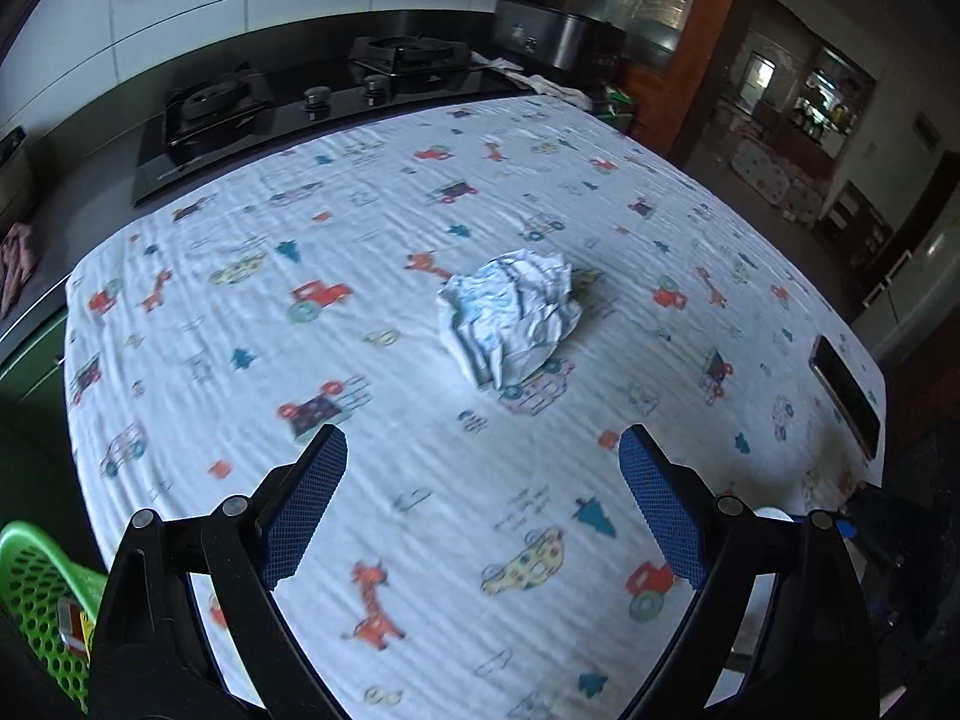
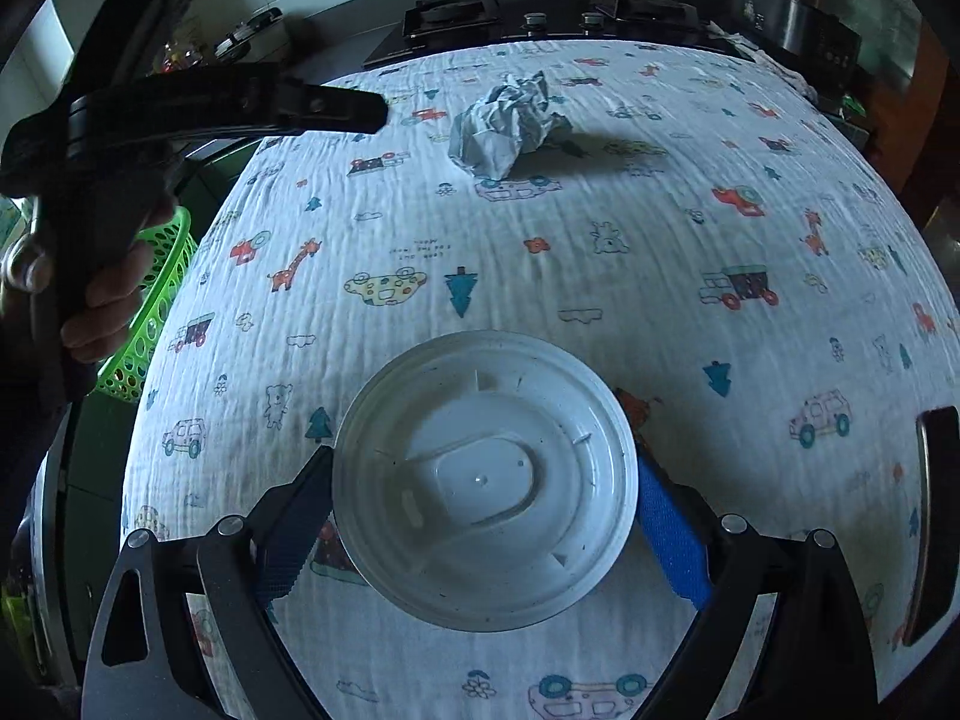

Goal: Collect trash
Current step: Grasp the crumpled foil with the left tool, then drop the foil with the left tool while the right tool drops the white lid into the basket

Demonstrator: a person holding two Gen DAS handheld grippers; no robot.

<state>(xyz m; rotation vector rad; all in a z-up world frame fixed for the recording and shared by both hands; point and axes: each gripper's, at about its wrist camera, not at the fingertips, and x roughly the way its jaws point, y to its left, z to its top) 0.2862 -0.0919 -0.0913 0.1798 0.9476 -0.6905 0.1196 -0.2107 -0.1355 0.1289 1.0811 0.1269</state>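
A crumpled ball of white paper (image 1: pixel 510 312) lies on the cartoon-print cloth (image 1: pixel 360 312), ahead of my left gripper (image 1: pixel 483 450), which is open with nothing between its blue pads. In the right wrist view the same paper (image 2: pixel 507 120) sits toward the far side of the cloth (image 2: pixel 660 252). A round white plastic lid (image 2: pixel 486 480) lies flat near the front. My right gripper (image 2: pixel 483 459) is shut on it, one pad against each side of its rim. The left gripper (image 2: pixel 375 111), held by a hand (image 2: pixel 102 306), reaches in from the upper left toward the paper.
A green perforated basket (image 1: pixel 36 594) (image 2: pixel 156 300) stands off the table's left edge. A dark phone (image 1: pixel 846 396) (image 2: pixel 936 522) lies near the right edge. Behind the table runs a black gas hob (image 1: pixel 240 114) (image 2: pixel 540 18), with a steel appliance (image 1: pixel 552 30) at the back right.
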